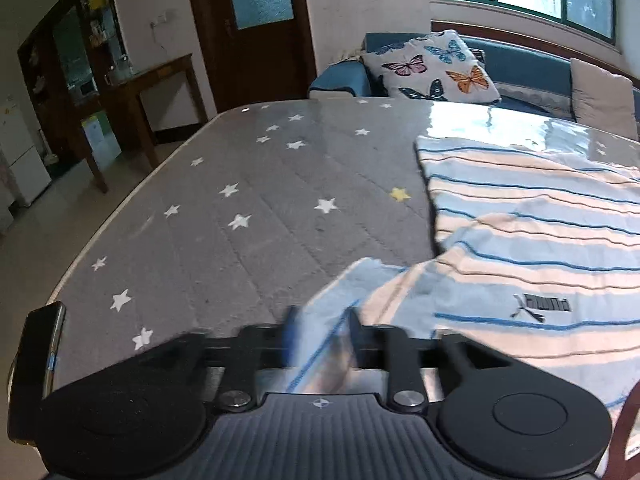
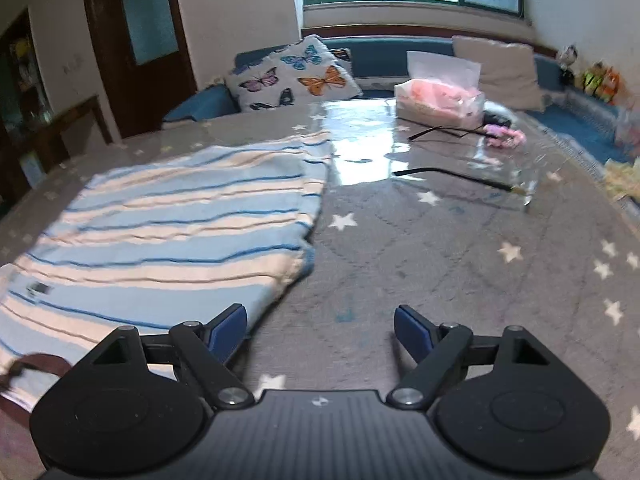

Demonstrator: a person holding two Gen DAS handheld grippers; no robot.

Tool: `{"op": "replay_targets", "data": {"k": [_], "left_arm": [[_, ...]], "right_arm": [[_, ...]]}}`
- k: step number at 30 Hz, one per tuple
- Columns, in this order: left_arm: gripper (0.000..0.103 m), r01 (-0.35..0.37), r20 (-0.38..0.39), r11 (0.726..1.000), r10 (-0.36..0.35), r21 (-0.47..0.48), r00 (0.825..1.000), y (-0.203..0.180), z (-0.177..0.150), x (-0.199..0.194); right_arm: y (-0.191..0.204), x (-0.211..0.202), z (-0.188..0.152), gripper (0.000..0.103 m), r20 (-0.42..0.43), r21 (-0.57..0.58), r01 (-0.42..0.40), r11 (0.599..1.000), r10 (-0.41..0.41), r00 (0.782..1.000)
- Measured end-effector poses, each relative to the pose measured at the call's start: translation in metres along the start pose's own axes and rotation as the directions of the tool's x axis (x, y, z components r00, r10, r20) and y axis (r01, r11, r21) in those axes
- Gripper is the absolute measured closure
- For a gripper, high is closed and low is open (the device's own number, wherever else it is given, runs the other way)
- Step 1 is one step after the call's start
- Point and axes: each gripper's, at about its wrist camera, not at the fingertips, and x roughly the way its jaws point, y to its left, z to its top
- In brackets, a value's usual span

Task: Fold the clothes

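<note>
A light-blue and white striped shirt (image 1: 520, 216) with a small black logo lies spread on the grey star-print table cover (image 1: 240, 200). Its sleeve (image 1: 360, 280) runs toward my left gripper (image 1: 322, 328), whose blurred fingers stand a little apart with the sleeve cloth loose between them. In the right wrist view the same shirt (image 2: 180, 232) fills the left half of the table (image 2: 400, 264). My right gripper (image 2: 320, 332) is wide open just off the shirt's right edge, with only bare table cover between its blue pads (image 2: 228, 328).
A tissue pack (image 2: 440, 100), a black cable (image 2: 452, 174) and a pink item (image 2: 504, 136) lie on the far right of the table. Behind is a blue sofa with a butterfly cushion (image 1: 432, 68). A dark phone (image 1: 40, 360) sits at the table's near-left edge.
</note>
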Motion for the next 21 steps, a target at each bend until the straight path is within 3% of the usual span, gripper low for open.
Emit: {"op": "replay_targets", "data": {"k": [1,3,6,13,21], "left_arm": [[0.041,0.003,0.011,1.0,-0.003,0.01,1.0,-0.004,0.0,-0.003],[0.038,0.034,0.031,0.998,-0.035,0.046,0.999,-0.018,0.001,-0.01],[0.012,0.114,0.033,0.99,-0.117,0.088,0.993,-0.043,0.001,-0.017],[0.006,0.279,0.008,0.933,-0.288,0.225,0.957,-0.12,-0.002,-0.023],[0.001,0.408,-0.009,0.854,-0.428,0.323,0.904,-0.185,-0.005,-0.038]], "right_arm": [[0.0,0.002,0.0,0.02,-0.001,-0.013,0.012,1.0,-0.012,1.0],[-0.002,0.003,0.0,0.02,0.0,-0.037,0.03,0.999,-0.03,1.0],[-0.001,0.007,-0.001,0.018,-0.012,-0.073,0.044,0.996,-0.046,0.999],[0.012,0.014,-0.009,0.016,-0.009,-0.13,0.018,0.991,-0.019,1.0],[0.029,0.012,0.018,0.013,0.029,-0.142,-0.072,0.987,0.077,0.997]]}}
